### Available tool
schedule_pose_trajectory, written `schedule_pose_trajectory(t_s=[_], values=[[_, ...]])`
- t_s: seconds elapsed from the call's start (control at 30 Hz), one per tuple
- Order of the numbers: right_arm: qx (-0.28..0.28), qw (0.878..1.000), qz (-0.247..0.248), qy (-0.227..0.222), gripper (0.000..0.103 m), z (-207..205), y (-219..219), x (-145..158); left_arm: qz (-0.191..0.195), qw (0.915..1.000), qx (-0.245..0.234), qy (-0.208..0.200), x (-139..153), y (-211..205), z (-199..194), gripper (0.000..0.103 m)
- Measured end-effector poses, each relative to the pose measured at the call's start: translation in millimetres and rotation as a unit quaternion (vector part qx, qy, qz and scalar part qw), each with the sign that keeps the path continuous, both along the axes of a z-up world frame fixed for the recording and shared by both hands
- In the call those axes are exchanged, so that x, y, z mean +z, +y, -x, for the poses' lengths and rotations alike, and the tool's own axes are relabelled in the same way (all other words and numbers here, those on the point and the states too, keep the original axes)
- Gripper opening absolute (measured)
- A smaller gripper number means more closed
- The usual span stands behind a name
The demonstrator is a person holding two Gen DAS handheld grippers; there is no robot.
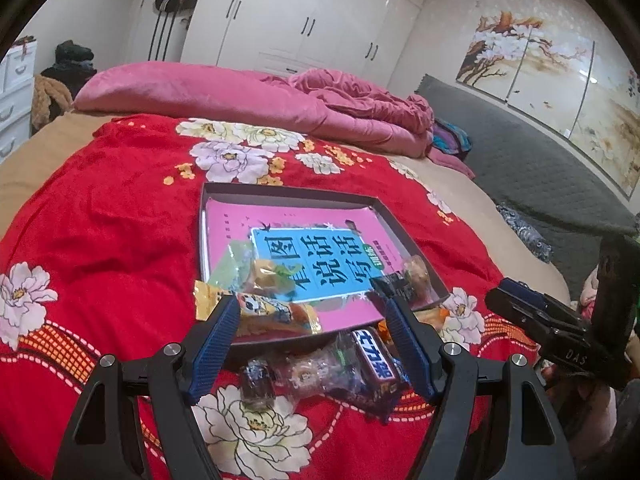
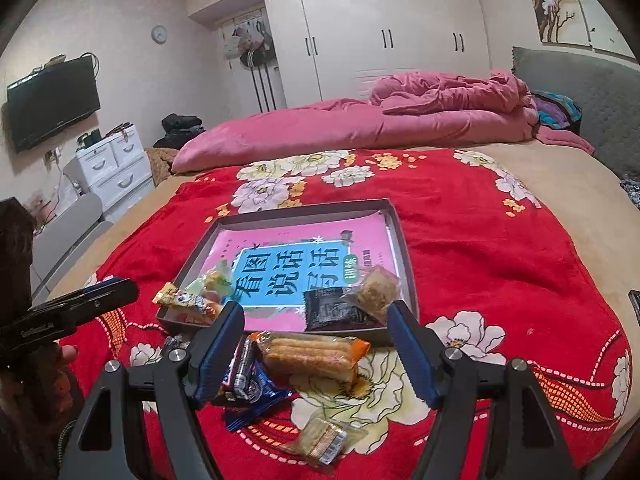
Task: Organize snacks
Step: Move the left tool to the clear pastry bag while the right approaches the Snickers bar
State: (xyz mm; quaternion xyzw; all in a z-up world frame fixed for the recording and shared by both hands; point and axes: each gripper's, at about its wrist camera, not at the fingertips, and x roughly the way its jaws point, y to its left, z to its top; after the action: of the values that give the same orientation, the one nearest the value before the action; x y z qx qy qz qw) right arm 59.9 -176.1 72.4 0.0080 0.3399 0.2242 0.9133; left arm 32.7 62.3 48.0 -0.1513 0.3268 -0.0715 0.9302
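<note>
- Presently, left tongs (image 1: 310,312) and right tongs (image 2: 316,320) are held apart and empty, low in frame, poised over loose snacks (image 2: 308,356) on the bed (image 2: 480,248).
- Tray (image 2: 404,240), centre frame, is partly filled, evidently as the collecting place.

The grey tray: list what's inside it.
Inside the grey tray lies a pink book with snacks on it: a black packet, a clear-wrapped cake, green-wrapped sweets. The tray floor under the book is hidden.
</note>
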Motion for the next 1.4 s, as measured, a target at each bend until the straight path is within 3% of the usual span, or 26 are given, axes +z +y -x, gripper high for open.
schedule_pose_trajectory(t_s=[0.73,1.4], values=[[0.034,0.999,0.017,0.014,0.074,20,17,-8,-0.019,0.9995,-0.012,0.023,-10,-6,9,0.077],[0.059,0.997,0.036,0.033,0.074,25,33,-23,-0.035,0.9937,-0.051,0.094,-41,-21,4,0.077]])
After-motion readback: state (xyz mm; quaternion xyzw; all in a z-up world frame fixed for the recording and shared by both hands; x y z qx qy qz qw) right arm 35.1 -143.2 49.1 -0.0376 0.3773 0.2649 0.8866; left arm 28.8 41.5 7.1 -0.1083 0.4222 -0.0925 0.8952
